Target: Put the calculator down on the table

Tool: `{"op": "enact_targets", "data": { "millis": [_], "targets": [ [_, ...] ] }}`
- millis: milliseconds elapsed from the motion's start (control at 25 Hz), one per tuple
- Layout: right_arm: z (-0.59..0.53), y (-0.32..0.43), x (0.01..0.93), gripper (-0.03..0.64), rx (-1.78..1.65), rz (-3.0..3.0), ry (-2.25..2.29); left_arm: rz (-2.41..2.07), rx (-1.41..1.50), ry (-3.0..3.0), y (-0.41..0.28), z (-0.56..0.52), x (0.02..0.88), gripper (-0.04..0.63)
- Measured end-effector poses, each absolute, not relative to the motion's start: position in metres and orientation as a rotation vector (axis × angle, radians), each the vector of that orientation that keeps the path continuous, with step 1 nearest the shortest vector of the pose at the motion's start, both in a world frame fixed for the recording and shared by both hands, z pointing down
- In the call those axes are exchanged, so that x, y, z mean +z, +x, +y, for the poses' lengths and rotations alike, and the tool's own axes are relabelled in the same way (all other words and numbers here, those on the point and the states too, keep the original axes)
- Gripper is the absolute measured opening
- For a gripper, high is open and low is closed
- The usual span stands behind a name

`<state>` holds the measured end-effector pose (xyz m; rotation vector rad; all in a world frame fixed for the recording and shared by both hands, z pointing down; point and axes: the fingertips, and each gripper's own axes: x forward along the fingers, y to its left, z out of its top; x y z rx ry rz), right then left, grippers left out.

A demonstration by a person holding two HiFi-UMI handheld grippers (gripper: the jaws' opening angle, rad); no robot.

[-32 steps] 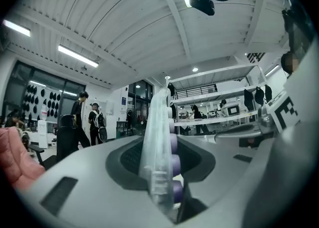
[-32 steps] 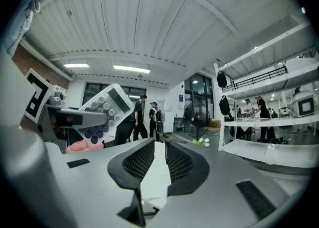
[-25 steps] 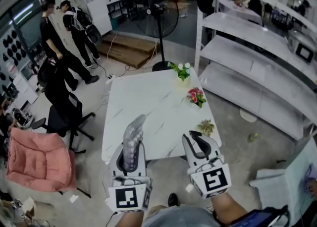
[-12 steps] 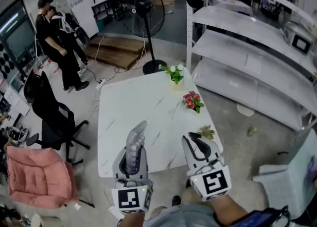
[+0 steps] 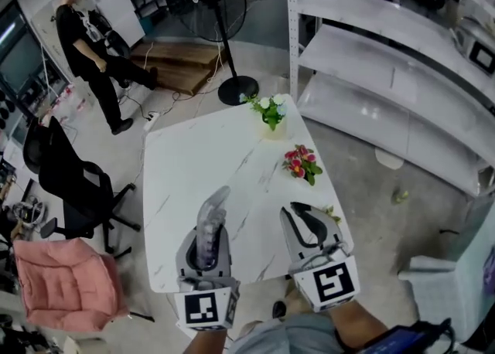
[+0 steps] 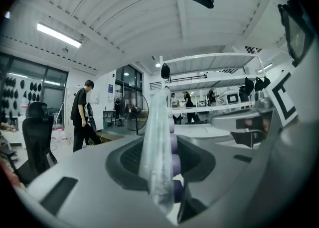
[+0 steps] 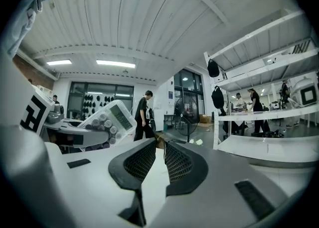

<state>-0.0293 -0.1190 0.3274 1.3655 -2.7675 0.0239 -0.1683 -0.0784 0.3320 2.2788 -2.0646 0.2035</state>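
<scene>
The calculator [image 5: 210, 222], wrapped in clear plastic, stands on edge in my left gripper [image 5: 206, 254], which is shut on it just over the near edge of the white marble table [image 5: 209, 144]. In the left gripper view the calculator [image 6: 158, 147] rises edge-on between the jaws, its purple keys facing right. My right gripper [image 5: 303, 225] hovers beside it over the table's near right corner. In the right gripper view its jaws [image 7: 163, 160] have just been closing to a narrow gap with nothing between them. That view also catches the calculator [image 7: 107, 119] at the left.
On the table stand a pot of white flowers [image 5: 268, 110], pink flowers [image 5: 300, 163] and a small plant [image 5: 332, 213] at the right edge. A black chair [image 5: 73, 182] and a pink chair [image 5: 58, 283] are left, white shelves [image 5: 402, 74] right, a fan [image 5: 220, 5] and a person [image 5: 89, 43] beyond.
Both grippers have moved forward from short of the table to over its near edge, the calculator still in the left one. The right jaws have drawn closer together.
</scene>
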Motion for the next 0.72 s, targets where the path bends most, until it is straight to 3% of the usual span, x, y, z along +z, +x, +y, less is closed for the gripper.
{"op": "enact_targets", "data": {
  "millis": [720],
  "targets": [
    [-0.250, -0.063, 0.287, 0.060, -0.013, -2.940, 1.181, -2.257, 0.254, 2.199, -0.180, -0.199, 0.274, 0.132]
  ]
}}
